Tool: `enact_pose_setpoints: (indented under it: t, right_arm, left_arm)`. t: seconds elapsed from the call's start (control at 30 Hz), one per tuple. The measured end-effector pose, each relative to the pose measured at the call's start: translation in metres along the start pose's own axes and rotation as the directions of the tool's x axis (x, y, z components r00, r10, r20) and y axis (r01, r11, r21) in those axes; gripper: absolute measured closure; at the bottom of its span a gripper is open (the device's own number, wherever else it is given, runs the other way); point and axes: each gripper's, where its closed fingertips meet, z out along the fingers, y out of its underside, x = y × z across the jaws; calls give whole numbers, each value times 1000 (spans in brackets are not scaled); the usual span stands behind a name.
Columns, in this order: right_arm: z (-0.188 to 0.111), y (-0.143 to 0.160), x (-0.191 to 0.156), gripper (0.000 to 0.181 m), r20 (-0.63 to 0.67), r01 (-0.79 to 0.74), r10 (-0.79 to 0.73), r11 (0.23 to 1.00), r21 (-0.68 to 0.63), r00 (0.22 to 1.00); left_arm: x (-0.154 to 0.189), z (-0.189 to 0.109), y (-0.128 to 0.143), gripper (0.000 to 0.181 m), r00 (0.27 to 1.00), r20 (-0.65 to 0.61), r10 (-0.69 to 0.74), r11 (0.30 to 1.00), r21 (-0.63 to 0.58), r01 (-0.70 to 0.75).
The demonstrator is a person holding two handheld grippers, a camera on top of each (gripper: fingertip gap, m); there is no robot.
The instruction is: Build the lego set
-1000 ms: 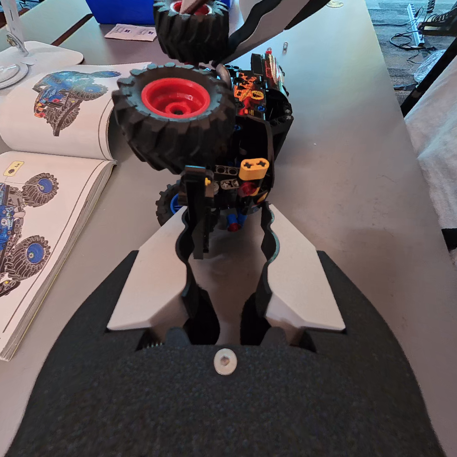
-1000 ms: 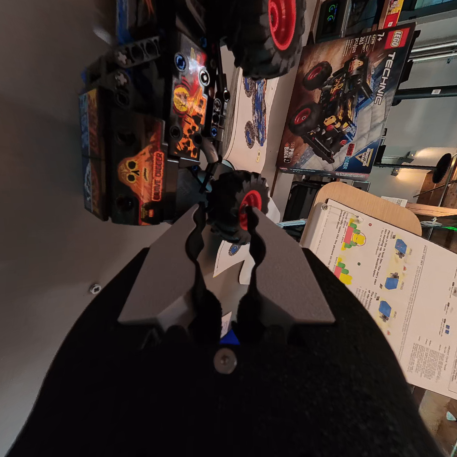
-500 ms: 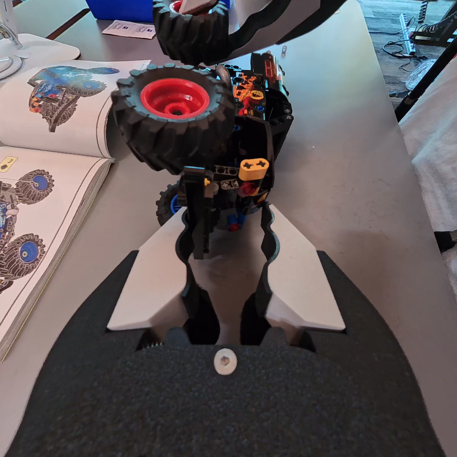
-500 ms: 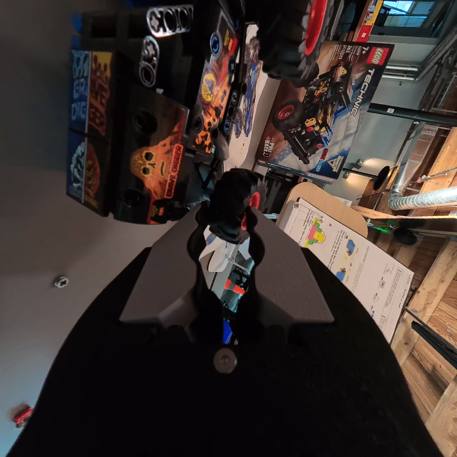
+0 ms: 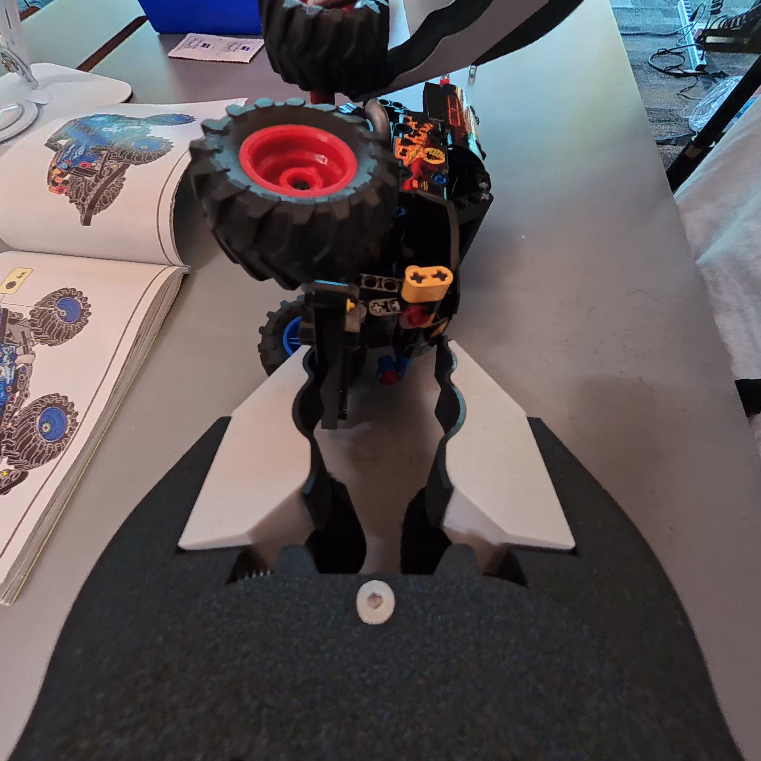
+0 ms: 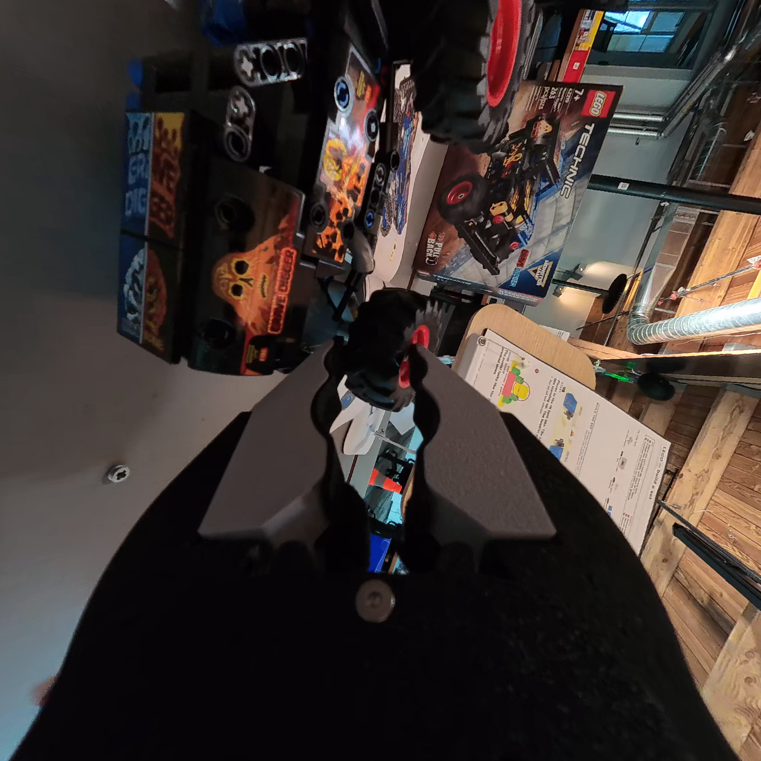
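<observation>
A black lego monster truck (image 5: 428, 193) with orange flame stickers lies on its side on the grey table (image 5: 576, 309). One black tyre with a red hub (image 5: 296, 193) is mounted and faces up. My left gripper (image 5: 374, 356) is shut on the truck's near end. My right gripper (image 6: 372, 358) is shut on a loose black wheel with a red hub (image 6: 370, 350). It holds the wheel just above the truck's far end, seen at the top of the left wrist view (image 5: 325, 45). The truck fills the upper left of the right wrist view (image 6: 247, 263).
An open instruction booklet (image 5: 82, 288) lies left of the truck. A blue bin (image 5: 197, 16) and a paper slip (image 5: 214, 47) are at the back. The set's box (image 6: 514, 197) and a printed sheet (image 6: 576, 444) stand beyond. A small grey piece (image 6: 117, 473) lies on the table. Left tips to right tips: about 15 cm. The small grey piece (image 6: 117, 473) is closer to my right gripper, around 12 cm from its tips; the left tips are 20 cm off.
My right gripper has turned and shifted with the wheel, so the tyre now shows edge-on and the truck looms larger. My left gripper still holds the truck, nearly unmoved.
</observation>
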Motion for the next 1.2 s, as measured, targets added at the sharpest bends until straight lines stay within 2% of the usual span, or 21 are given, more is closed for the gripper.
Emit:
enact_pose_setpoints:
  t: [0.5, 0.6, 0.7, 0.9, 1.0, 1.2]
  right_arm:
    - [9, 2, 1, 153, 10, 27, -27, 1000, 1, 1000]
    - [4, 2, 0, 152, 20, -98, 97, 995, 7, 995]
    - [1, 6, 2, 138, 13, -125, 125, 992, -3, 992]
    - [-3, 3, -2, 151, -37, -7, 6, 1000, -4, 999]
    - [-3, 2, -2, 151, -10, -29, 29, 1000, -2, 1000]
    - [1, 4, -1, 153, -2, 87, -87, 996, -20, 996]
  left_arm:
    - [-1, 0, -2, 130, 1000, -6, -23, 1000, 8, 23]
    - [0, 0, -1, 130, 1000, -8, -20, 1000, 5, 20]
    - [1, 0, -1, 130, 1000, -2, -4, 1000, 1, 4]
    - [2, 1, 0, 130, 1000, 3, 1, 1000, -2, -1]
    - [2, 1, 0, 130, 1000, 4, 3, 1000, -2, -3]
    - [1, 0, -1, 130, 1000, 2, -7, 1000, 3, 7]
